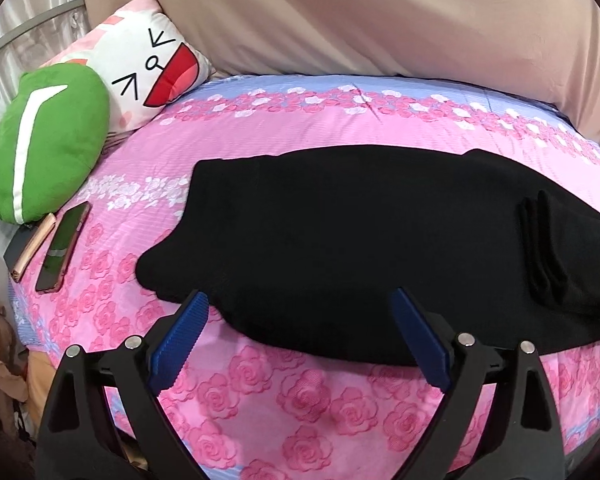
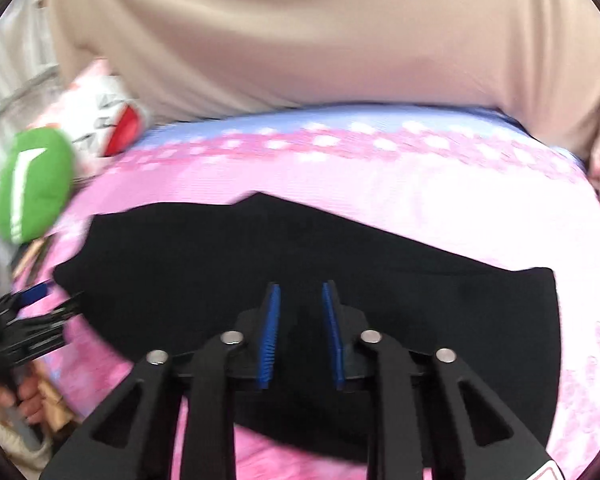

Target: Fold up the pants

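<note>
We find the black pants (image 1: 360, 248) lying flat on the pink floral bedsheet (image 1: 284, 400). Left gripper (image 1: 300, 300) hovers spread at their near edge; right gripper (image 2: 300, 292) hovers above them, parted, gripping nothing.

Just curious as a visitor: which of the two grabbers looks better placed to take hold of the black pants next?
Probably the left gripper. Its jaws are wide open right at the near edge of the black pants, ready to pinch it. The right gripper hovers over mid-cloth with narrower jaws, and its view is motion-blurred.
</note>
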`<control>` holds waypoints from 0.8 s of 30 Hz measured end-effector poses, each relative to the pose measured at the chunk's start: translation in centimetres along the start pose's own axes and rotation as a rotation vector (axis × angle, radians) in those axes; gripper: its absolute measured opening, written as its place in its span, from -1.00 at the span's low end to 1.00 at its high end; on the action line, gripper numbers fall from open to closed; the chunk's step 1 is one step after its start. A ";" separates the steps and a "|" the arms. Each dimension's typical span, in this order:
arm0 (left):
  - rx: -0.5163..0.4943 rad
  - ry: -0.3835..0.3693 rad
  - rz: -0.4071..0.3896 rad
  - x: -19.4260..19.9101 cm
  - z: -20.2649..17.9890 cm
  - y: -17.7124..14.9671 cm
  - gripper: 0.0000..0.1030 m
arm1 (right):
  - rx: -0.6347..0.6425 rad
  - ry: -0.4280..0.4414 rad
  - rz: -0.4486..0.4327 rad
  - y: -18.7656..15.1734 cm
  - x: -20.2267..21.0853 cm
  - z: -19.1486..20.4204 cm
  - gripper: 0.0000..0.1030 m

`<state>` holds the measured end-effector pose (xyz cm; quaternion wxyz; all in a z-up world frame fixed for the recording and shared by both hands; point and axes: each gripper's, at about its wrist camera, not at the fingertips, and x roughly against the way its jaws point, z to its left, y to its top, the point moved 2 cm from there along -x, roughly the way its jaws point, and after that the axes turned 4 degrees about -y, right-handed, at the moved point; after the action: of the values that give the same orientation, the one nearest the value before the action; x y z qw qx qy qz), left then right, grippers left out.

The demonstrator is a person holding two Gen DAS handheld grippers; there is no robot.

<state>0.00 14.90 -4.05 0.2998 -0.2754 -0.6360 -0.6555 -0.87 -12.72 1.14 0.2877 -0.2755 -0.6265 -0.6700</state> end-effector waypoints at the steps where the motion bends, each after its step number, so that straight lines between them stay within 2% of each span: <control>1: 0.000 -0.004 0.001 -0.1 -0.3 0.1 0.76 | 0.012 -0.012 0.019 0.2 -1.1 0.0 -0.69; 2: -0.001 -0.011 0.001 -0.1 -0.5 0.2 0.76 | 0.025 -0.011 0.040 0.4 -2.7 0.6 -0.70; 5: 0.013 -0.038 0.007 0.0 -0.6 0.4 0.84 | 0.053 0.067 0.093 0.8 -6.3 2.9 -0.70; 6: 0.028 -0.056 0.011 0.0 -0.3 0.4 0.87 | 0.089 0.053 0.114 0.7 -8.0 4.0 -0.68; 7: 0.041 -0.065 0.018 -0.1 0.0 0.4 0.87 | 0.137 0.001 0.074 0.6 -8.4 5.0 -0.68; 9: 0.102 -0.092 0.037 -0.3 1.7 0.5 0.87 | 0.172 -0.040 0.071 0.7 -7.6 6.2 -0.71; 12: 0.257 -0.110 0.054 -0.8 6.2 0.1 0.87 | 0.113 0.030 0.043 1.3 -5.4 5.8 -0.71; 13: 0.297 -0.110 0.060 -1.0 7.5 0.0 0.87 | 0.102 0.025 0.031 1.3 -4.9 5.2 -0.69; 15: 0.402 -0.114 0.084 -1.9 10.5 -0.5 0.87 | 0.082 0.001 0.010 0.7 -3.4 4.3 -0.53; 18: 0.510 -0.147 0.099 -2.9 12.9 -1.0 0.87 | 0.035 -0.008 0.008 -0.4 -2.0 2.7 -0.44; 19: 0.540 -0.177 0.116 -3.5 13.2 -1.1 0.87 | 0.021 -0.012 0.010 -0.8 -1.7 2.2 -0.40; 21: 0.584 -0.249 0.135 -4.6 13.3 -0.9 0.87 | -0.006 -0.029 0.014 -1.3 -1.3 1.3 -0.11; 22: 0.612 -0.273 0.153 -5.4 13.3 -0.9 0.89 | -0.013 -0.035 0.013 -1.5 -1.2 1.0 -0.09; 23: 0.618 -0.248 0.128 -5.5 13.3 -0.6 0.87 | -0.021 -0.041 0.007 -1.7 -0.8 0.6 -0.07; 24: 0.616 -0.235 0.106 -5.4 13.2 -0.2 0.61 | -0.024 -0.042 0.004 -1.9 -0.5 0.1 -0.07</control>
<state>3.15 28.34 -7.69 0.3273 -0.2781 -0.8193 -0.3800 -1.96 -12.46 -0.53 0.2726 -0.2943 -0.6237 -0.6709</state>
